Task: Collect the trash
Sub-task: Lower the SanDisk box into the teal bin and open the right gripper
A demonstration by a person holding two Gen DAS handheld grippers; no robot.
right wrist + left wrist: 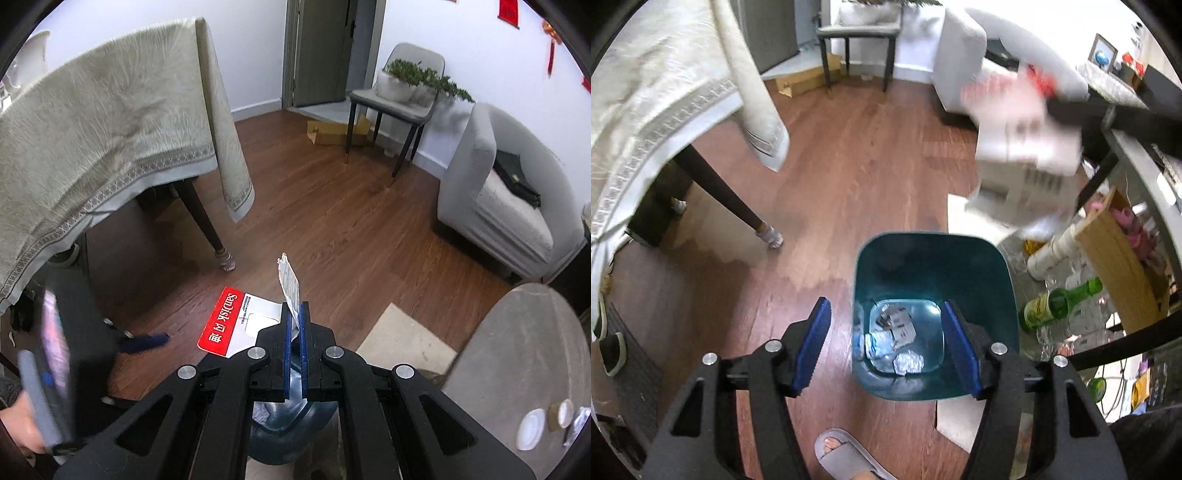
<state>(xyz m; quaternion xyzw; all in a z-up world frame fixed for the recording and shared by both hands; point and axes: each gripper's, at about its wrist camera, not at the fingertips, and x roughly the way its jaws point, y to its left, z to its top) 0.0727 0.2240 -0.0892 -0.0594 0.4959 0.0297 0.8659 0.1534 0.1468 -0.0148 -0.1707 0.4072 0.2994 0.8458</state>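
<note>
A teal trash bin point(932, 266) stands on the wooden floor with crumpled paper point(908, 363) and torn packaging point(901, 325) at its bottom. My left gripper point(886, 347) hangs open over the bin's mouth, with nothing between its blue pads point(812, 343). My right gripper point(295, 326) is shut on a white and red SanDisk card package point(225, 321), held above the bin point(280, 424). In the left wrist view that package point(1015, 122) is a blur at the upper right. In the right wrist view the left gripper point(147, 341) is a blur at the left edge.
A table under a beige cloth point(665, 110) stands on the left, with its dark leg point(720, 188) near the bin. A green bottle point(1056, 302) and clutter lie to the right. A foot in a grey slipper point(842, 454) is nearby. A grey chair point(402, 103), a sofa point(491, 192) and a round table point(517, 369) are around.
</note>
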